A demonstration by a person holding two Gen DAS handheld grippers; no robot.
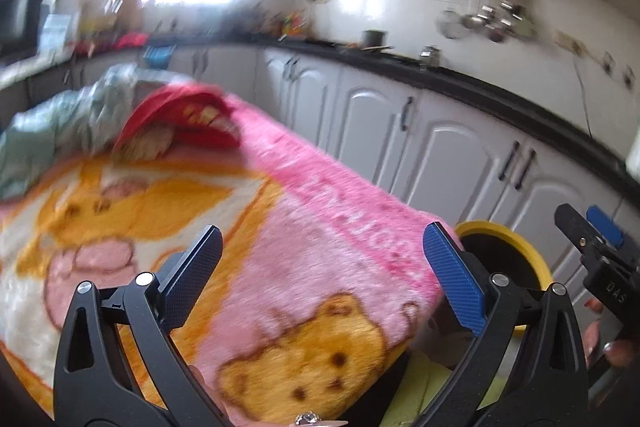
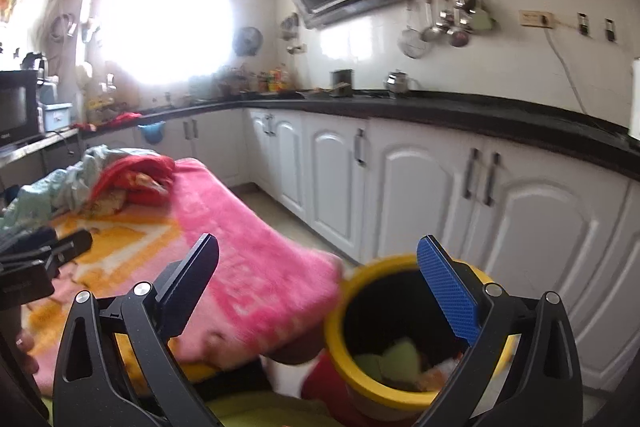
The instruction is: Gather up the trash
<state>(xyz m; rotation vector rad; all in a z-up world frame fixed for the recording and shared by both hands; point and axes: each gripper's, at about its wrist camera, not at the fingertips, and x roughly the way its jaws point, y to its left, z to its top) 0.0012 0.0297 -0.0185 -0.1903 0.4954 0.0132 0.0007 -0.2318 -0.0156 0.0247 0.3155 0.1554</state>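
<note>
My left gripper [image 1: 322,273] and right gripper [image 2: 318,281]: jaws of both spread, empty, above pink-and-orange plush blanket [image 2: 248,267]; yellow-rimmed black trash bin [image 2: 340,343] beside it, holding scraps.

A pink-and-orange blanket [image 2: 256,267] covers the surface; crumpled cloths [image 2: 120,179] lie at its far end

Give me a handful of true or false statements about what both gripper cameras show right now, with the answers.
1. Both grippers, left gripper and right gripper, are open and hold nothing. True.
2. The yellow-rimmed bin is empty. False: green and orange scraps lie inside it.
3. A pink and orange blanket covers the surface beside the bin. True.
4. The lower cabinet doors hang open. False: they are closed.
5. Utensils hang on the wall above the black countertop. True.
</note>
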